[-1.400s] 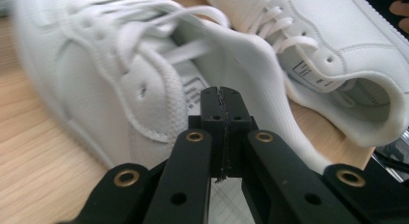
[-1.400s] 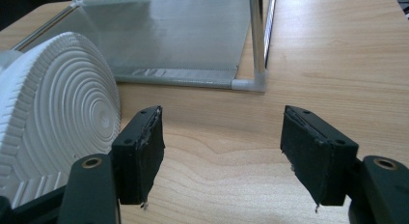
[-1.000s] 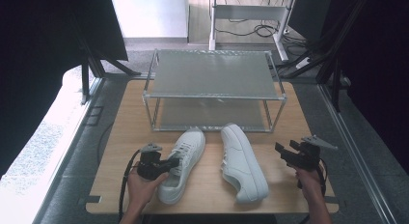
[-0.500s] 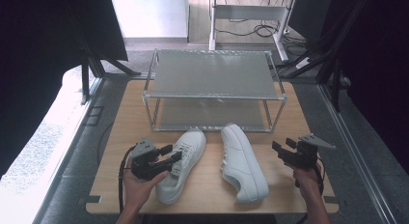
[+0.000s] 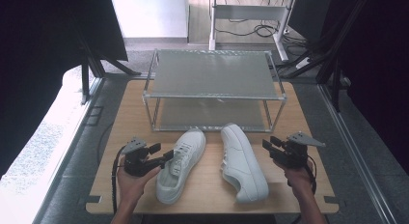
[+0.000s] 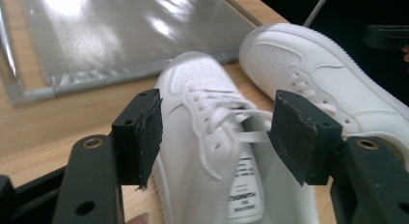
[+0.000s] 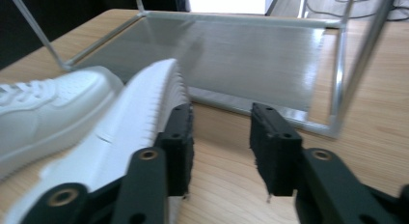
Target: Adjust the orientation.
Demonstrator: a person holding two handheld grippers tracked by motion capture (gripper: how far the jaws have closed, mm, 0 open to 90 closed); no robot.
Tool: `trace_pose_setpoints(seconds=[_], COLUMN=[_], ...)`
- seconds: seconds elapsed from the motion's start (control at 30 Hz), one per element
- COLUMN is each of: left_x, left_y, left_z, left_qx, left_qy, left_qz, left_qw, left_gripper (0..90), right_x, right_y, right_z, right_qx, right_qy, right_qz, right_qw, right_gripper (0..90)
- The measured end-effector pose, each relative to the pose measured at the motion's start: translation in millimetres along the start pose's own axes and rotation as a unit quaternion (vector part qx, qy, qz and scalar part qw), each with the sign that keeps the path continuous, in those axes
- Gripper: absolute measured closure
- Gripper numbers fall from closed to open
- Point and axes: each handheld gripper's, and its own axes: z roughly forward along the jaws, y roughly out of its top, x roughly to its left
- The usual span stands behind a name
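i see a wooden worktop (image 5: 207, 185) with a two-tier metal rack (image 5: 212, 89) standing on its far half, mesh shelves top and bottom. two white sneakers lie on the near half, in front of the rack. the left sneaker (image 5: 181, 163) points its toe toward the rack's lower shelf and angles slightly right; the right sneaker (image 5: 242, 161) lies just beside it, apart by a narrow strip of wood, toe also toward the rack.

my left hand-held gripper (image 5: 161, 154) sits at the left side of the left sneaker, held in the left hand (image 5: 132, 180). in the left gripper view its pads (image 6: 142, 137) are spread wide, with the laces and tongue of the left sneaker (image 6: 212, 151) between and beyond them; i cannot tell if either pad touches the shoe. the right sneaker (image 6: 328, 84) lies beyond to the right.

my right hand-held gripper (image 5: 270, 146) is near the right sneaker's right side, held in the right hand (image 5: 299, 178). in the right gripper view the jaws stand parted over bare wood, nothing between them. the ribbed sole edge of the right sneaker (image 7: 120, 137) lies against or just beside one jaw. the rack's lower shelf (image 7: 251, 55) is beyond.
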Motion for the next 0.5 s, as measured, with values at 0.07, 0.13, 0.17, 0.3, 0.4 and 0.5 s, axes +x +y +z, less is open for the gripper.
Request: trace_pose_setpoints(seconds=[0.07,0.13,0.17,0.3,0.4,0.5], left_x=[3.7,5.0,5.2,7.8,8.6,7.1], left_y=[-2.6,-3.5,-3.1,-2.3,-3.3,-3.6], left_z=[2.4,2.3,1.8,-0.4,1.2,2.4], left_qx=[0.003,0.003,0.004,0.001,0.003,0.006], left_qy=[0.002,0.002,0.003,0.0,-0.007,-0.01], left_qz=[-0.016,-0.022,-0.021,-0.022,-0.019,-0.018], left_qw=[0.9999,0.9998,0.9998,0.9997,0.9998,0.9998], left_gripper=[36.0,36.0,36.0,36.0,35.9,35.8], right_x=[10.6,23.9,30.4,53.8,75.5,84.9], right_y=[2.5,3.4,3.2,2.5,-1.0,-2.8], right_z=[4.2,7.9,9.5,15.5,23.0,25.7], right_qx=[0.005,0.013,0.01,0.015,0.035,0.045], right_qy=[0.012,0.021,0.023,0.055,0.089,0.099], right_qz=[-0.006,-0.031,-0.042,-0.078,-0.108,-0.125], right_qw=[0.9999,0.9992,0.9988,0.9954,0.9895,0.9862], right_gripper=[68.1,72.3,75.7,85.7,89.7,90.0])
